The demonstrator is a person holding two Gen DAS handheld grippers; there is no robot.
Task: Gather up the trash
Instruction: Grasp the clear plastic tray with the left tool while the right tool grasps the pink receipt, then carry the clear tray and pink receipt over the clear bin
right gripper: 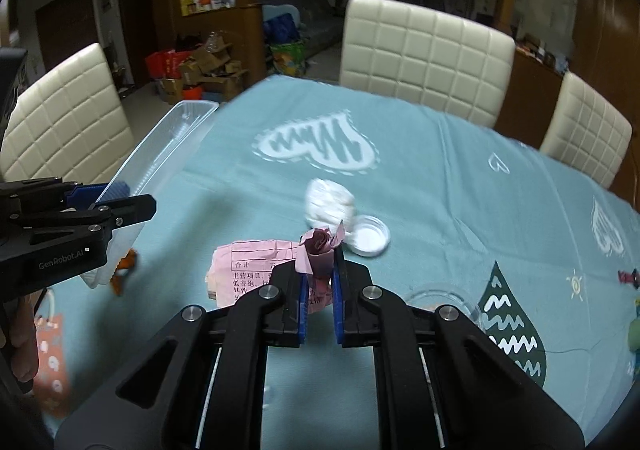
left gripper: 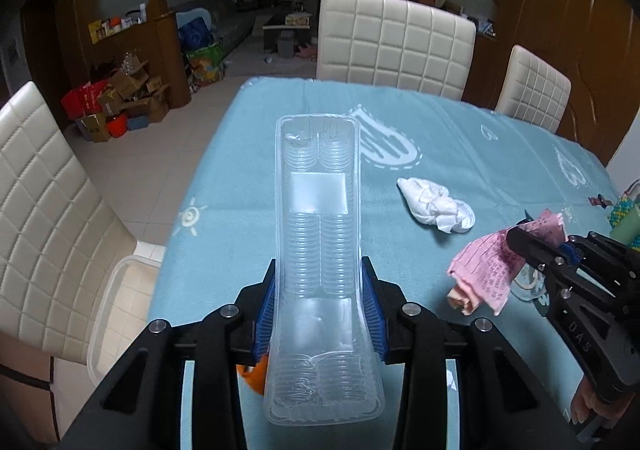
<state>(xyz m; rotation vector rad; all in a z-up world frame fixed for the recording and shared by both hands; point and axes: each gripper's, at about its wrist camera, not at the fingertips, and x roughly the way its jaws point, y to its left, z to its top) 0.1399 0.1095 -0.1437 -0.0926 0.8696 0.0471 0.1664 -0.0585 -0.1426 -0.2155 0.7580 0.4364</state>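
My left gripper (left gripper: 319, 310) is shut on a long clear plastic tray (left gripper: 318, 234), held lengthwise above the blue tablecloth (left gripper: 460, 130); the tray also shows in the right wrist view (right gripper: 168, 146). My right gripper (right gripper: 319, 282) is shut on a crumpled pink receipt (right gripper: 256, 266), which hangs from its fingers; it shows in the left wrist view too (left gripper: 486, 270). A crumpled white tissue (left gripper: 436, 206) lies on the cloth ahead, also in the right wrist view (right gripper: 328, 202). A small orange scrap (right gripper: 124, 270) lies under the tray.
A white round lid (right gripper: 370, 238) lies beside the tissue. A clear glass dish (right gripper: 444, 302) sits right of my right gripper. Cream padded chairs (left gripper: 392, 38) stand around the table. A clear plastic box (left gripper: 120, 306) rests on the left chair.
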